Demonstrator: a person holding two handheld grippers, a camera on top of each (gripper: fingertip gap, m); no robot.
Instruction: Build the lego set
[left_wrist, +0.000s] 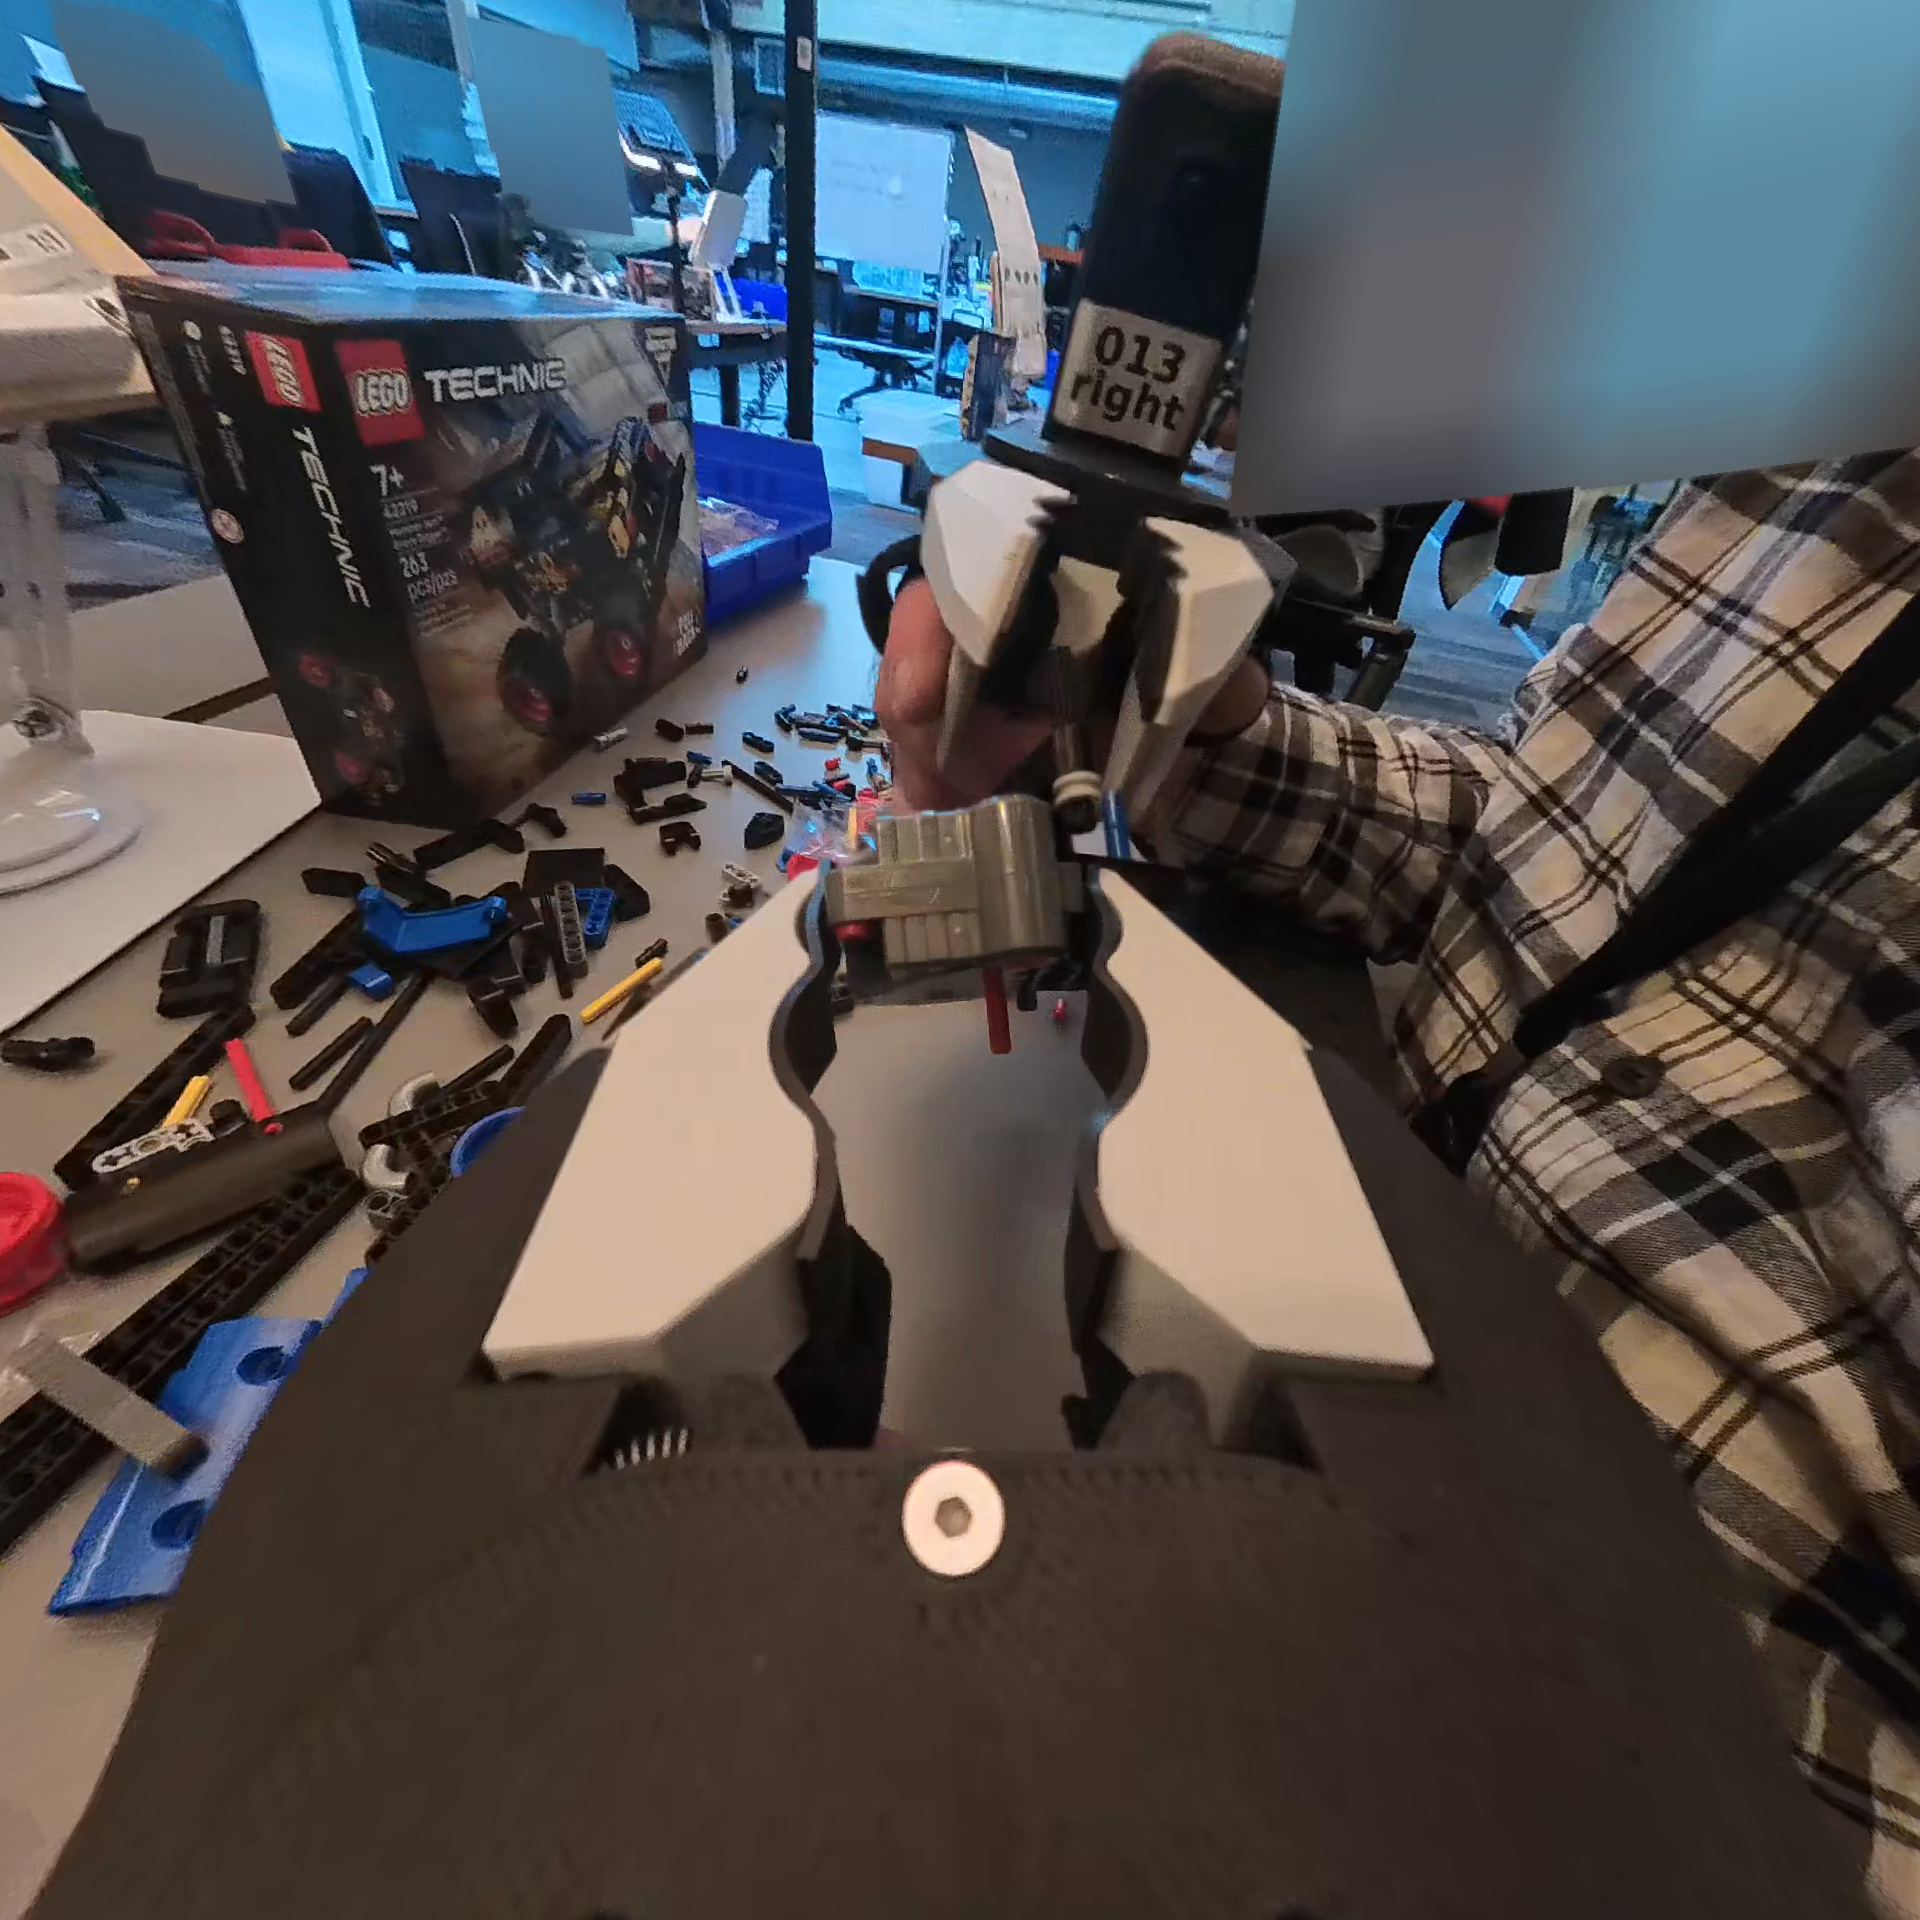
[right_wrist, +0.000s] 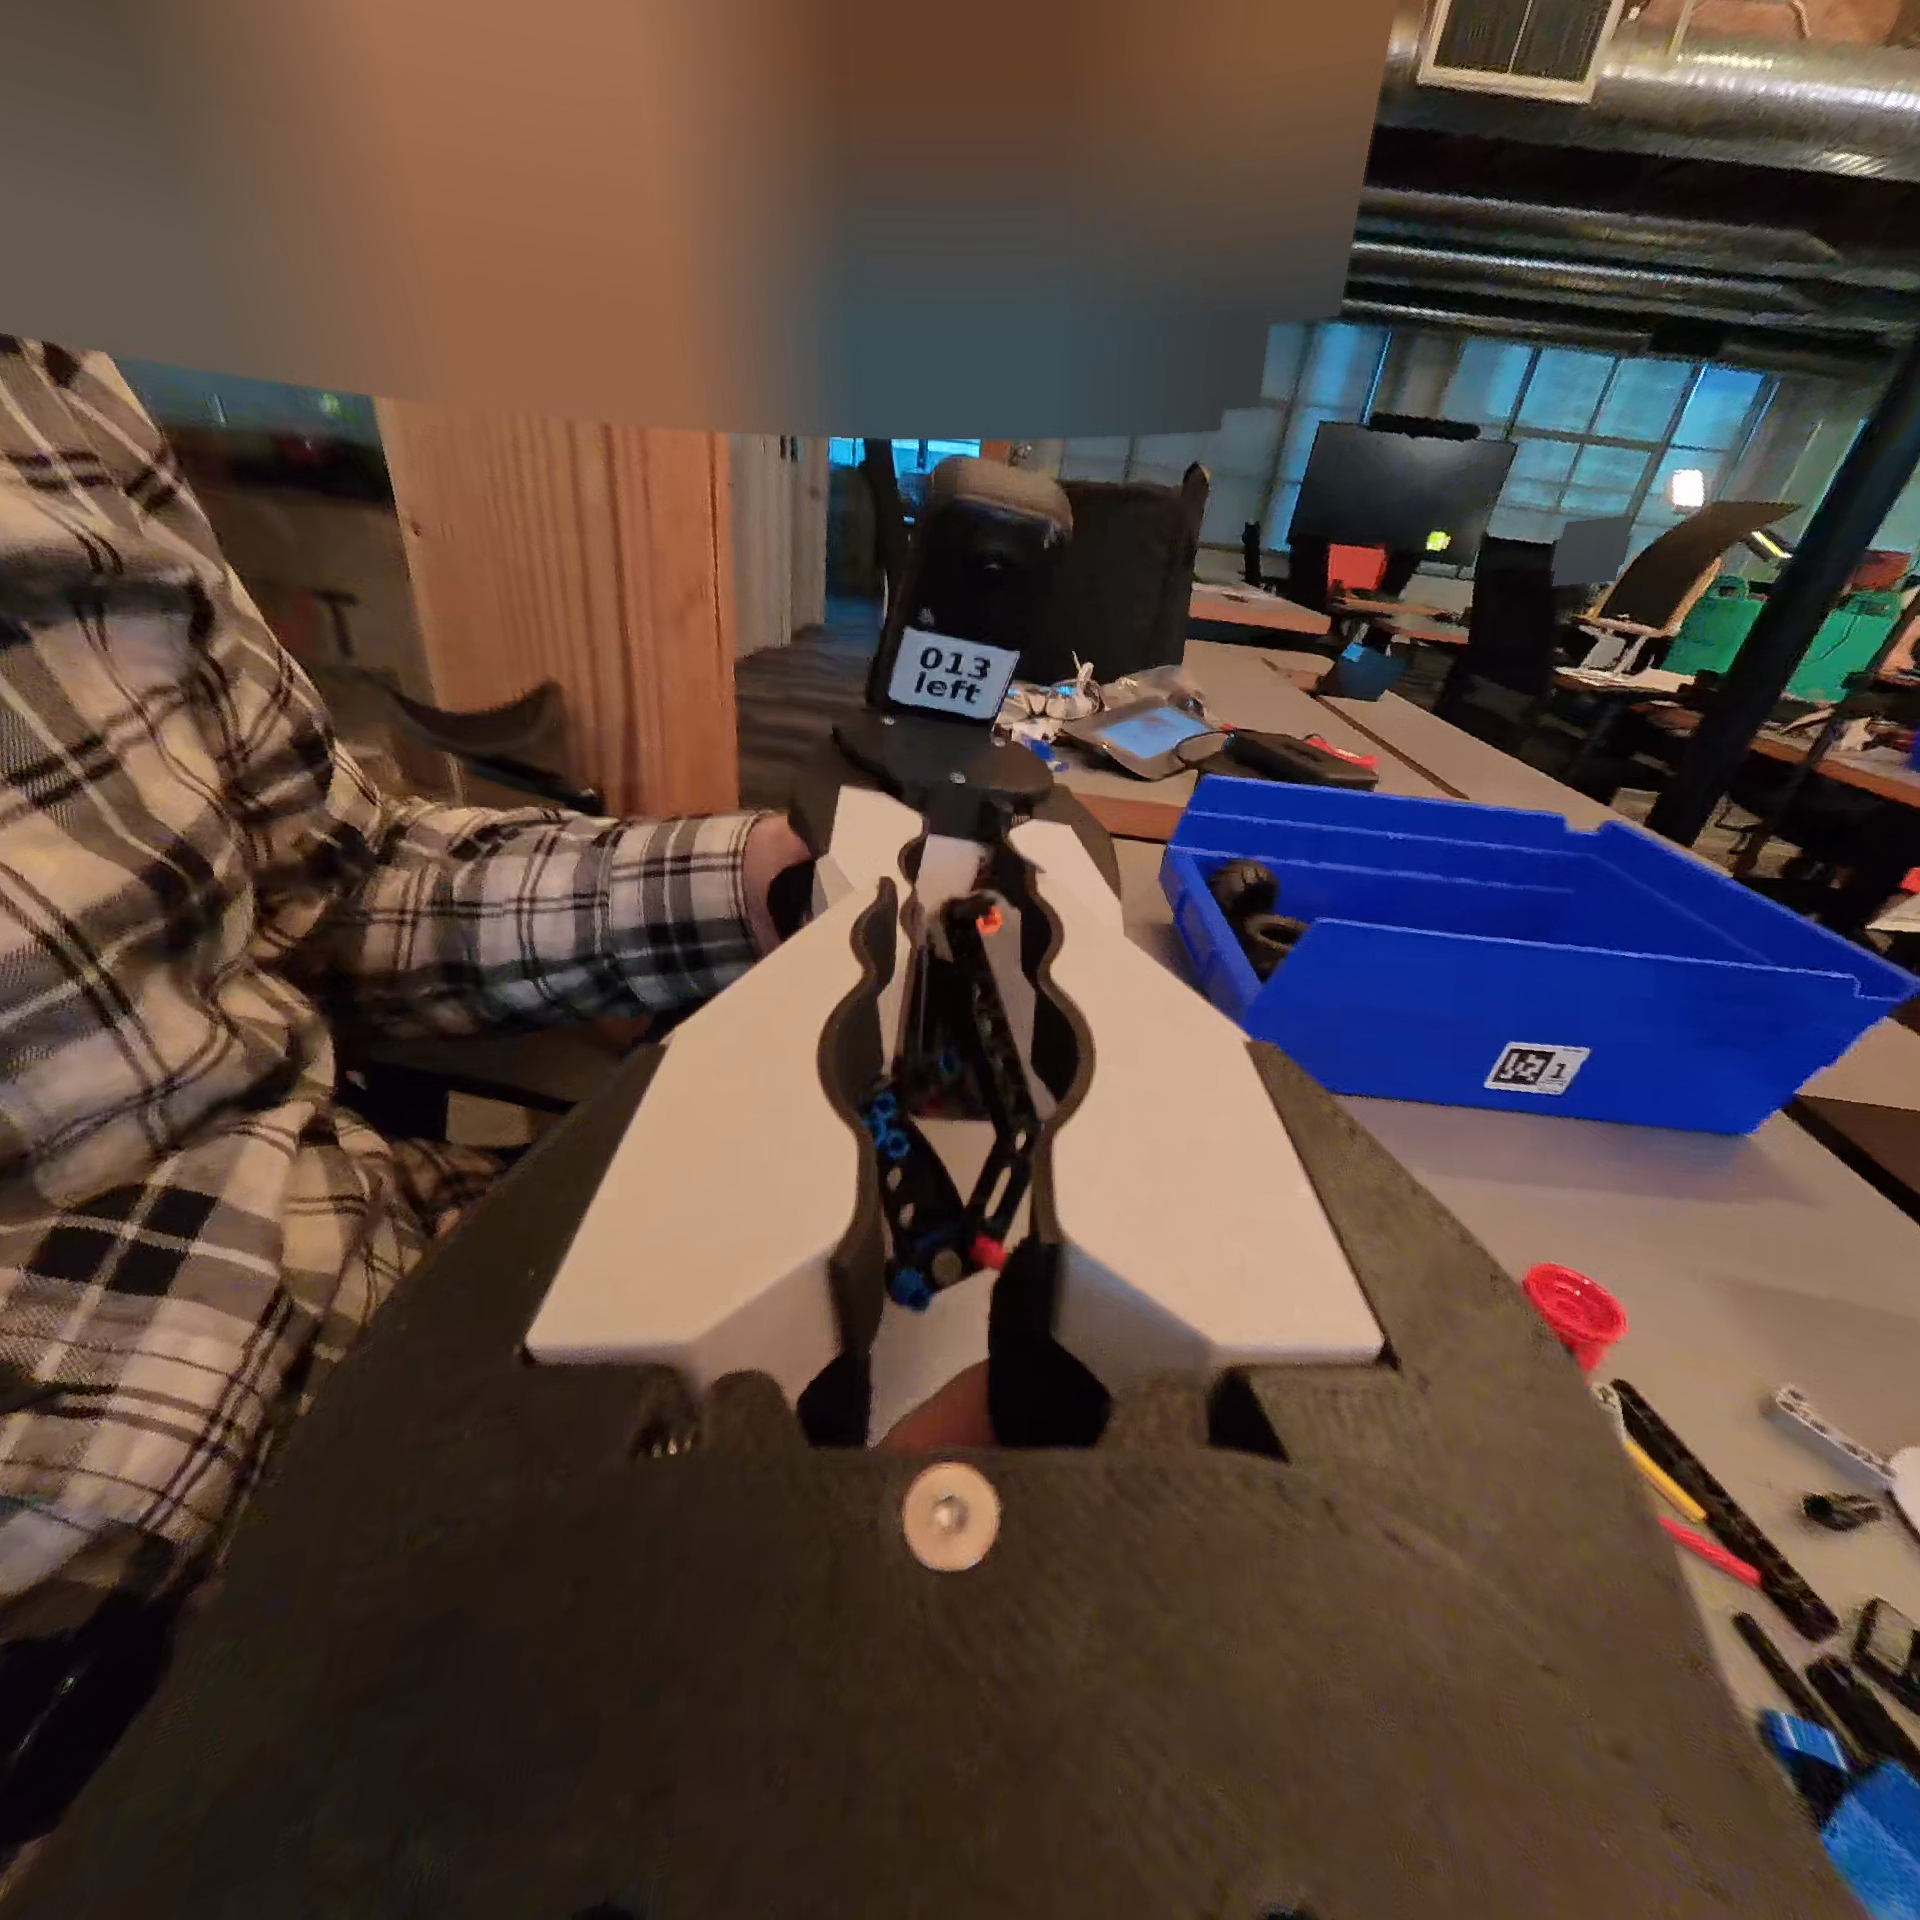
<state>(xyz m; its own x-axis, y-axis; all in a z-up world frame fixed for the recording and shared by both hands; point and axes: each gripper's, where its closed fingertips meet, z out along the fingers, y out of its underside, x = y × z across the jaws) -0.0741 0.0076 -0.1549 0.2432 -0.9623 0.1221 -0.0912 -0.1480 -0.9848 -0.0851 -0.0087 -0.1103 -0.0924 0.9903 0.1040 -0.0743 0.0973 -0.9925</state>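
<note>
**Both grippers clamped on one half-built chassis, held in mid-air**

Nearest the lens, low centre of the left wrist view: left gripper (left_wrist: 961, 935), clenched on the grey motor block (left_wrist: 951, 894) of the lego assembly, red axle (left_wrist: 997, 1013) hanging beneath. Above it, upper centre: right gripper (left_wrist: 1081, 790), tips down, pinching the same build by a white-tipped pin. In the right wrist view, black beams (right_wrist: 966, 1091) of the build running up frame centre between closed fingers (right_wrist: 1195, 1143).

Best done by keeping one grip firm as an anchor, pressing straight along the pin's line, no twisting.

Grippers face to face, sleeved forearm (right_wrist: 540, 914) entering from mid-left. Loose parts (left_wrist: 468, 935) scattered left; set box (left_wrist: 436, 540) upper left.
</note>
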